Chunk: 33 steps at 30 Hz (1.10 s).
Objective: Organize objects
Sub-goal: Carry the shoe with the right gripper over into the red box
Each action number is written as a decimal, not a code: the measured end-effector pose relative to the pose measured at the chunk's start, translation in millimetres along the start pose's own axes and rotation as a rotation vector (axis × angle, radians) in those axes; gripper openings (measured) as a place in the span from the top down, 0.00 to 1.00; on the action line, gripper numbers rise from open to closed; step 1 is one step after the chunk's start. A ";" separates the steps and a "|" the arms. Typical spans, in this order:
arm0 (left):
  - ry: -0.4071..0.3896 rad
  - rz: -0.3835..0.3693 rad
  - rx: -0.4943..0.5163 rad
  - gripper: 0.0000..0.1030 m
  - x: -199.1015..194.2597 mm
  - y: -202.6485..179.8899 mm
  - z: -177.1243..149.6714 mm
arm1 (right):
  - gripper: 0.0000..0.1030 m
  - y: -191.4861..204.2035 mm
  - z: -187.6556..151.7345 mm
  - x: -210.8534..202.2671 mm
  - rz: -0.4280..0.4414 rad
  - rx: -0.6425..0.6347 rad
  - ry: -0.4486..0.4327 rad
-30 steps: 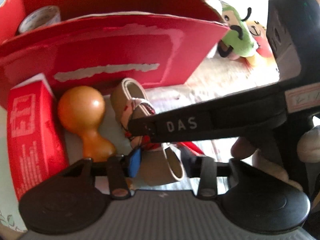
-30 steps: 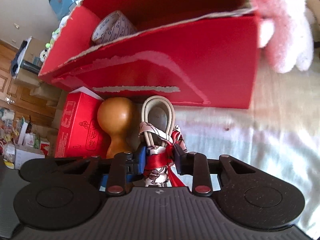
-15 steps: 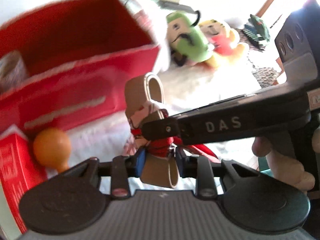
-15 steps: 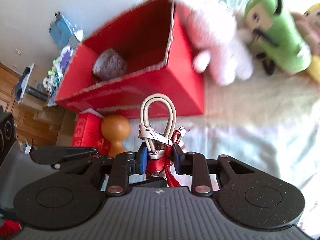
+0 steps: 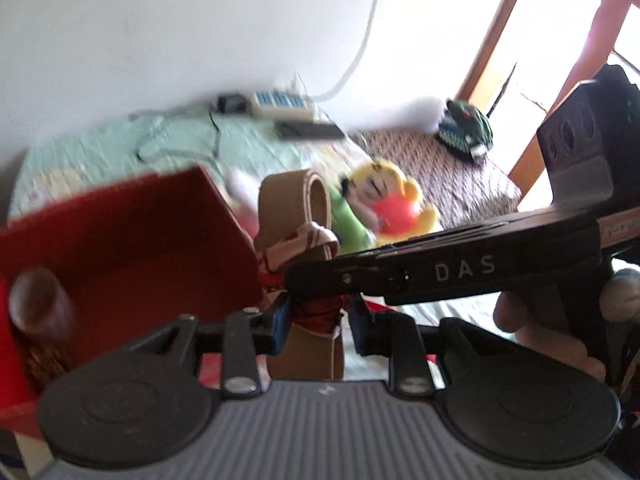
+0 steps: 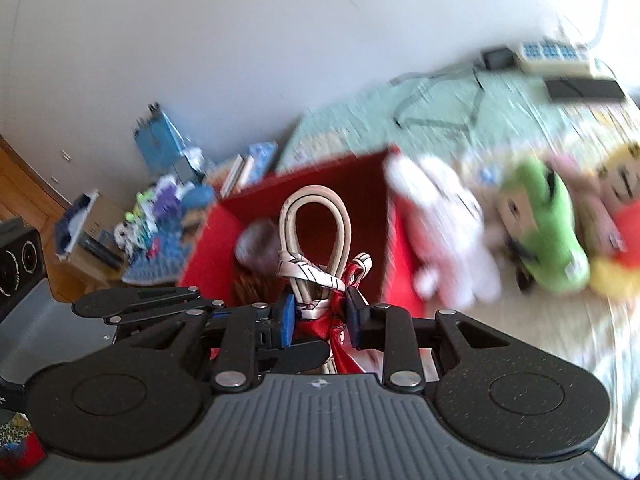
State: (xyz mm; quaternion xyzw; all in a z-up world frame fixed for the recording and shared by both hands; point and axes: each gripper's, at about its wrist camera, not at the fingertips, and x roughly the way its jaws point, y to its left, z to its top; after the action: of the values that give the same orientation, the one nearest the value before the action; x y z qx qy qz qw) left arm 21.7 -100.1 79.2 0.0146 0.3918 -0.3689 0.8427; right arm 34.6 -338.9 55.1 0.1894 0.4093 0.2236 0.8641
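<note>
Both grippers hold one folded beige belt (image 5: 296, 208) tied with a red and white scarf (image 6: 316, 276). My left gripper (image 5: 318, 320) is shut on its scarf-wrapped middle, and my right gripper (image 6: 318, 316) is shut on it from the other side; the right gripper's black finger (image 5: 440, 276) crosses the left wrist view. The belt loop (image 6: 314, 220) is lifted above the bed, in front of the open red box (image 6: 304, 188). A roll of tape (image 5: 40, 304) lies inside the box (image 5: 128, 240).
Plush toys lie right of the box: white (image 6: 444, 232), green (image 6: 540, 220), yellow and red (image 5: 388, 208). A power strip (image 6: 556, 56) and cables lie on the green bedspread by the wall. Clutter and boxes (image 6: 160, 184) are on the floor at left.
Both grippers have lifted the belt up from the bed beside the orange gourd and red packet to the height of the box opening. The views now tilt towards the wall.
</note>
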 end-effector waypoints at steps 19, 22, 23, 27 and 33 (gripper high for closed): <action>0.131 0.146 -0.243 0.76 40.8 162.2 -0.6 | 0.73 37.2 48.8 184.9 -0.012 0.065 0.352; 0.170 0.171 -0.268 0.76 54.3 180.8 -9.9 | 0.73 37.7 43.4 209.7 -0.028 0.086 0.421; 0.180 0.179 -0.275 0.76 58.1 184.8 -12.1 | 0.73 38.5 41.5 217.1 -0.033 0.088 0.440; 0.224 0.210 -0.293 0.76 67.6 198.6 -19.2 | 0.73 41.5 37.9 240.4 -0.075 0.070 0.487; 0.260 0.270 -0.294 0.76 71.2 208.3 -26.1 | 0.72 40.0 37.2 254.3 -0.106 0.067 0.504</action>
State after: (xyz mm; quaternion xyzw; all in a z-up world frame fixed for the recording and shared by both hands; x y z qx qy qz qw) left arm 166.7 16.2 -41.7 -0.0085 0.5409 -0.1869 0.8200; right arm 198.5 -173.5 -60.7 0.1343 0.6282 0.2044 0.7386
